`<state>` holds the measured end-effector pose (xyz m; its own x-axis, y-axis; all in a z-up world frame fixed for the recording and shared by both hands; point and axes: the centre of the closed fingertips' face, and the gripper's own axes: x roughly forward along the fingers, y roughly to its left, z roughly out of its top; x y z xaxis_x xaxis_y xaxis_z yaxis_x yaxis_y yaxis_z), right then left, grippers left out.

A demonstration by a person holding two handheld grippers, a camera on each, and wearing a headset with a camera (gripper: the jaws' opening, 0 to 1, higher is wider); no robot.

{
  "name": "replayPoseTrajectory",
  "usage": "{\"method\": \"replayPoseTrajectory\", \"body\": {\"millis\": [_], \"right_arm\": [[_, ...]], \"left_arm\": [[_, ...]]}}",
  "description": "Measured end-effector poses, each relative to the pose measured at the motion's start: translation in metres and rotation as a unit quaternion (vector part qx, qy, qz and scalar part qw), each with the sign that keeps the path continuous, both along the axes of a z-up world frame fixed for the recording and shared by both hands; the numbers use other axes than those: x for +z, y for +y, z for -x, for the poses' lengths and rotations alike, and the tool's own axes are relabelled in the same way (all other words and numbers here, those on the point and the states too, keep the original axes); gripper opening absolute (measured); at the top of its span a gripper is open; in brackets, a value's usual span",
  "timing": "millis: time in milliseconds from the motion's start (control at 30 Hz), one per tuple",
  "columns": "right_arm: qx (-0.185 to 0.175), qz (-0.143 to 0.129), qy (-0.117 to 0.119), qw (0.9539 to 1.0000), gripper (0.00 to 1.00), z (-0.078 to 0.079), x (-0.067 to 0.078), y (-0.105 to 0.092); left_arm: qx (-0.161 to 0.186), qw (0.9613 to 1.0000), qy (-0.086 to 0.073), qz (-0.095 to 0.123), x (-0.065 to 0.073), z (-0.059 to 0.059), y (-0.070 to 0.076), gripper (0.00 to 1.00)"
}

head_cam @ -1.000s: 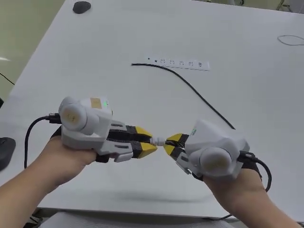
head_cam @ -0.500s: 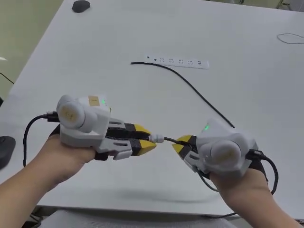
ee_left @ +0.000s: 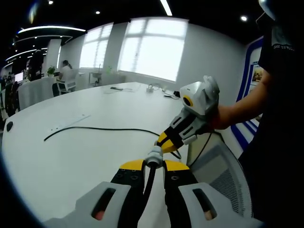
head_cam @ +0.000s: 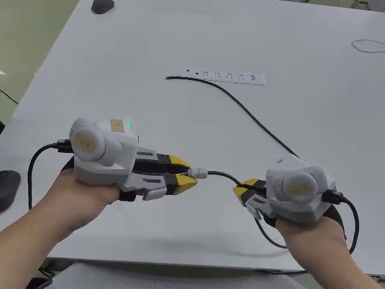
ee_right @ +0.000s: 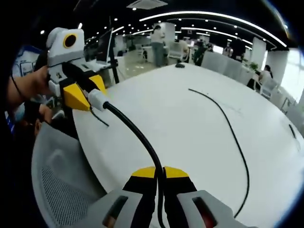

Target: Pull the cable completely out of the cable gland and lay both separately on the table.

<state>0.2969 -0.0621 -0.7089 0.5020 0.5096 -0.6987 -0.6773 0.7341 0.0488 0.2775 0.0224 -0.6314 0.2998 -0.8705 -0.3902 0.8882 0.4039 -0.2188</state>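
Observation:
The small white cable gland is clamped at the yellow tips of my left gripper, held above the white table. A short stretch of black cable leaves the gland and curves right into my right gripper, which is shut on it. In the left gripper view the gland sits between the shut tips of the left gripper, with the right gripper just beyond. In the right gripper view the cable arcs from the right gripper up to the gland.
A white power strip lies mid-table, its black cord running toward the right gripper. A dark mouse sits at the far left corner. A thin wire loop lies far right. The table's near edge is just below both hands.
My right gripper has drawn away to the right and slightly down. The gap between the grippers has widened, and more black cable shows beyond the gland. The left gripper has barely moved.

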Motion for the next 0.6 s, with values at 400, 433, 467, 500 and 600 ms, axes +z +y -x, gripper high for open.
{"method": "replayPoseTrajectory", "body": {"millis": [400, 433, 467, 500, 600], "right_arm": [[-0.065, -0.012, 0.052, 0.9965, 0.00, 0.004, -0.025, -0.021], [-0.065, -0.013, 0.052, 0.9964, 0.00, 0.005, -0.025, -0.022], [-0.065, -0.014, 0.052, 0.9964, 0.00, 0.005, -0.025, -0.021], [-0.061, -0.011, 0.050, 0.9968, 0.00, 0.006, -0.024, -0.020], [-0.053, -0.012, 0.047, 0.9974, 0.00, 0.007, -0.022, -0.018]], "left_arm": [[-0.001, 1.0000, 0.000, 0.001, 0.001, 0.005, 0.000, 0.15], [-0.002, 1.0000, 0.000, -0.002, 0.000, 0.006, 0.000, 0.15], [-0.002, 1.0000, 0.000, -0.003, -0.001, 0.007, 0.000, 0.15], [-0.002, 1.0000, 0.000, -0.002, -0.001, 0.007, 0.000, 0.15], [0.000, 1.0000, 0.005, 0.002, -0.001, 0.007, -0.001, 0.15]]}}
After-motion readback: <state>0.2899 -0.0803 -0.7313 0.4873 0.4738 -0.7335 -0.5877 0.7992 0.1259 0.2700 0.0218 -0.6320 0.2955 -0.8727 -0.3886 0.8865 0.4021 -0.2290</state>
